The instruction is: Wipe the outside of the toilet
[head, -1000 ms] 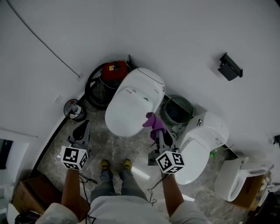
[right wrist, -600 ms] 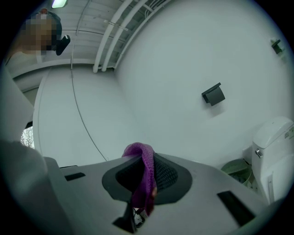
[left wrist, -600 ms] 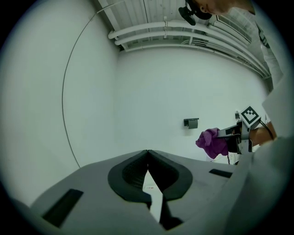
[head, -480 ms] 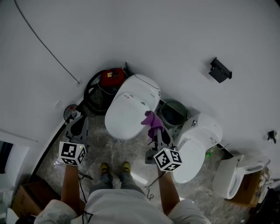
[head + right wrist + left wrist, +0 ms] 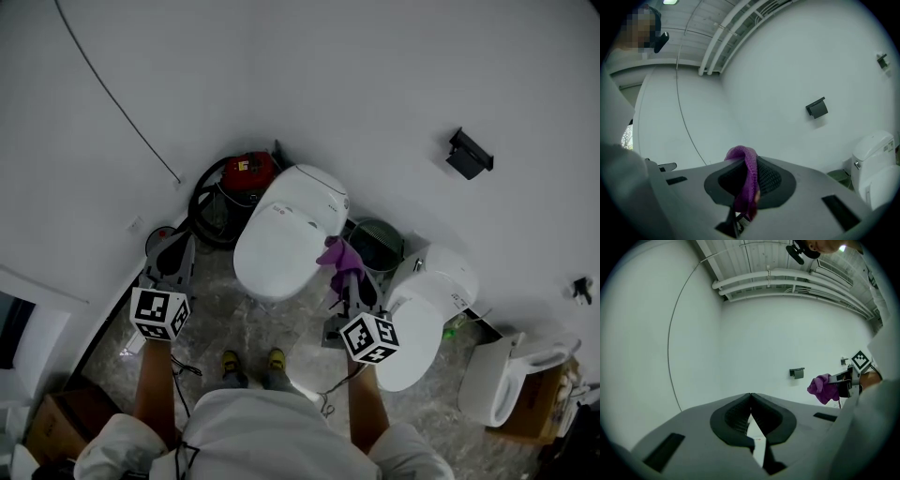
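In the head view a white toilet [image 5: 284, 239] with its lid down stands against the wall. My right gripper [image 5: 345, 274] is at the toilet's right side, shut on a purple cloth [image 5: 338, 254] that bunches beyond its tips by the bowl's edge. In the right gripper view the cloth [image 5: 746, 178] hangs folded between the jaws. My left gripper [image 5: 172, 255] hovers left of the toilet, apart from it, over the floor. Its jaws meet at the tips [image 5: 750, 395] with nothing held. That view also catches the cloth [image 5: 823, 388].
A red machine [image 5: 247, 172] with a black hose sits behind the toilet on the left. A dark round bin [image 5: 377, 242] stands between this toilet and a second white toilet [image 5: 427, 314]. A third toilet [image 5: 504, 377] is at far right. A black fixture [image 5: 468, 153] hangs on the wall.
The right gripper with the cloth has drifted slightly right along the toilet's side. The left gripper stays shut and has barely moved. The head camera shifted a little.
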`<state>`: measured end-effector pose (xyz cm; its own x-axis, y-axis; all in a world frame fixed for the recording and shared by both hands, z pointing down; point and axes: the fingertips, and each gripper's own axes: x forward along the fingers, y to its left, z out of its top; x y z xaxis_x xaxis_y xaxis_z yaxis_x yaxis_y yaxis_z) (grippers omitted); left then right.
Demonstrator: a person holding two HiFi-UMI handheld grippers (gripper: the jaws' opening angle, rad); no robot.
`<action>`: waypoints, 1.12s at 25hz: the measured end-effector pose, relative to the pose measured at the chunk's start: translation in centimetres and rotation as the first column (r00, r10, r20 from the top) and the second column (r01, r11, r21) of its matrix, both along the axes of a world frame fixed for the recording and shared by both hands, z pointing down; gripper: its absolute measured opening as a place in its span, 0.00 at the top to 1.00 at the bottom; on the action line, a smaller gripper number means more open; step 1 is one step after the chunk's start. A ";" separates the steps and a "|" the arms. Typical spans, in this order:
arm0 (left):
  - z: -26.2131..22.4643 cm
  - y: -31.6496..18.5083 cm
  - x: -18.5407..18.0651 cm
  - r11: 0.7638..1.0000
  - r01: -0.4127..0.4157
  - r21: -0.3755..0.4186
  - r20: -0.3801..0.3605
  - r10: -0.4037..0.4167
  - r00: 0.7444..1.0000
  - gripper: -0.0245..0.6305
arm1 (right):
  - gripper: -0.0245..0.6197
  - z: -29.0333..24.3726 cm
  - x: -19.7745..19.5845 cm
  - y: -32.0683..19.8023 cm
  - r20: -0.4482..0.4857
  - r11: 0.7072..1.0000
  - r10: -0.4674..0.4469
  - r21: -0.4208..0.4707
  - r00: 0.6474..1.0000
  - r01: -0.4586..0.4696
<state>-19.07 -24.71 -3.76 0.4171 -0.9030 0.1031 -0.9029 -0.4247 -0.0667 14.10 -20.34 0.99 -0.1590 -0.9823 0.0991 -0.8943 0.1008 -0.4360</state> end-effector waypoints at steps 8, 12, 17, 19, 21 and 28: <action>-2.5 1.7 -0.7 0.999 -0.020 0.046 0.002 0.020 1.000 0.94 | 0.88 -1.8 -0.1 1.7 -0.016 0.999 0.030 0.026 0.999 -0.029; -3.3 2.1 -1.1 0.998 -0.025 0.066 0.001 0.025 1.000 0.94 | 0.88 -2.6 -0.5 1.9 -0.046 0.999 0.025 0.032 0.999 -0.024; -3.9 2.8 -1.9 0.997 -0.008 0.082 -0.010 0.009 1.000 0.94 | 0.88 -3.2 -1.4 2.5 -0.053 0.999 0.022 0.041 0.998 -0.020; -4.0 2.7 -2.4 0.997 -0.008 0.081 -0.016 0.010 1.000 0.94 | 0.88 -3.3 -1.9 2.4 -0.062 0.999 0.023 0.045 0.998 -0.020; -4.0 2.8 -2.8 0.996 -0.010 0.084 -0.019 0.012 1.000 0.94 | 0.88 -3.5 -2.1 2.4 -0.069 0.999 0.026 0.050 0.997 -0.022; -3.7 3.0 -3.5 0.996 -0.017 0.083 -0.010 0.018 1.000 0.94 | 0.88 -3.7 -2.7 2.8 -0.081 0.998 0.035 0.058 0.996 -0.030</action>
<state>-22.55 -21.75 -7.43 0.4340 -0.9006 0.0237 -0.8960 -0.4342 -0.0924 11.36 -17.55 -2.70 -0.1203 -0.9912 0.0546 -0.9300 0.0933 -0.3555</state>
